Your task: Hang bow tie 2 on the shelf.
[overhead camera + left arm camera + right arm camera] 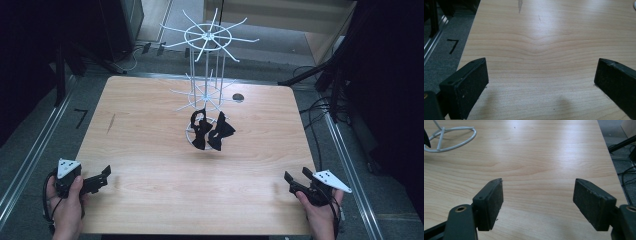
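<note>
Over table (150, 150), grippers (541, 77) gape empty

On the desk (150, 150) stand one white wire rack (206, 90) with two black bow ties (210, 131) hanging at its base, and two grippers, one (102, 176) at the near left corner and one (292, 181) at the near right corner.

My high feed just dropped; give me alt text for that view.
Two black bow ties hang low on a white wire rack at the wooden table's far middle. Both tongs rest open at the near edge, left tongs and right tongs, each hand-held, apart from the rack.
</note>
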{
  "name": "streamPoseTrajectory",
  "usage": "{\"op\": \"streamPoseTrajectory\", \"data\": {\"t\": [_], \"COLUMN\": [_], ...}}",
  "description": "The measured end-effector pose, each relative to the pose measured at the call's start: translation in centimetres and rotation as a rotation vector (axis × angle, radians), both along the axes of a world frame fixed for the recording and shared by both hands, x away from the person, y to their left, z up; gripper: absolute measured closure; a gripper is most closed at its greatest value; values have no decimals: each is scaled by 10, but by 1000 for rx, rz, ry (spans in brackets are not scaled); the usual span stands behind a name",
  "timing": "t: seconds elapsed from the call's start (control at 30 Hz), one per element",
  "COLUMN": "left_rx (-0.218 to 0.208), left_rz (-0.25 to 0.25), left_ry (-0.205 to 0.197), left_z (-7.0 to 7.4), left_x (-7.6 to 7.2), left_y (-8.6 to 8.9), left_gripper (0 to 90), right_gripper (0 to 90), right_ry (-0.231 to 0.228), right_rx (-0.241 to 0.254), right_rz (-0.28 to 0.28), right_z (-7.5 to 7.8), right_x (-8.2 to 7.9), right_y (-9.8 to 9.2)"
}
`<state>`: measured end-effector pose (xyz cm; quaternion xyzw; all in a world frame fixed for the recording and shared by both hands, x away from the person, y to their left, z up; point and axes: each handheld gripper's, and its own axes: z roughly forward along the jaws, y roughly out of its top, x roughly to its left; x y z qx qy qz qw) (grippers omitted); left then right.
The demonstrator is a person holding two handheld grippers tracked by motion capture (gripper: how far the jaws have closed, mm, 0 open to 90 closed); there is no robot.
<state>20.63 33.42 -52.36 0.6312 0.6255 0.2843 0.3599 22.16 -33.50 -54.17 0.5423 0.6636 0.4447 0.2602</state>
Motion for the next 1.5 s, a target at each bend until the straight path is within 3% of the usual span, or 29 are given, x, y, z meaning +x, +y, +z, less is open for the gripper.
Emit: {"op": "streamPoseTrajectory", "data": {"t": [0.47, 1.0, 1.5], "left_rx": [-6, -7, -5], "left_rz": [0, 2, 1], "left_ry": [-1, -3, 2], "left_z": [0, 0, 0], "left_x": [0, 0, 0], "left_y": [1, 1, 0], "left_gripper": [0, 0, 0], "right_gripper": [252, 268, 268], "right_ry": [7, 15, 33], "right_rx": [3, 22, 37], "right_rz": [-16, -88, -104], "right_z": [-4, -9, -10], "right_x": [-3, -5, -5], "right_y": [-11, -33, -37]}}
